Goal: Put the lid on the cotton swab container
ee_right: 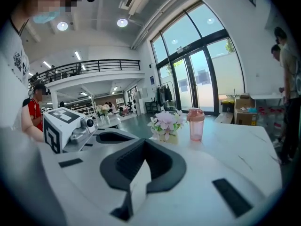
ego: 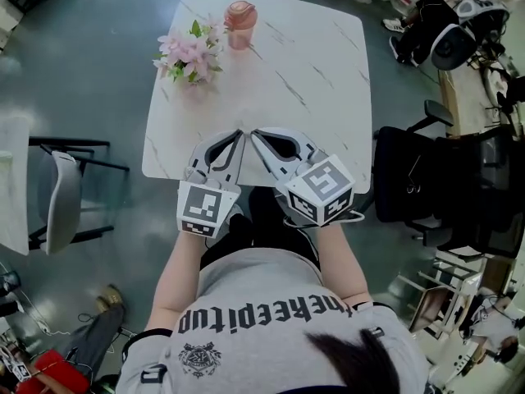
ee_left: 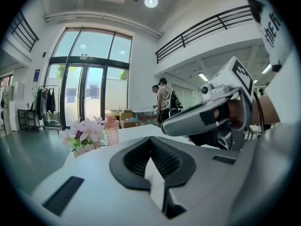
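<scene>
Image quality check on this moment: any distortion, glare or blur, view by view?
Head view: soft, even light; the white table is bright but its veins still show, and the picture's edges bow. Left gripper view: strong fisheye with dark corners, and bright windows backlight the flowers. Right gripper view: same fisheye; the pink container is fairly sharp; a mosaic patch sits top left.

Pink cotton swab container (ego: 239, 35), lid (ego: 241, 11) on, upright on table (ego: 328, 80)

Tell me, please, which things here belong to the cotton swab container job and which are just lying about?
For the job: the pink container, with its lid apparently on; the left gripper and right gripper, both shut and empty.

Just lying about: the flowers beside the container, the white table, the grey chair, the black chair.
</scene>
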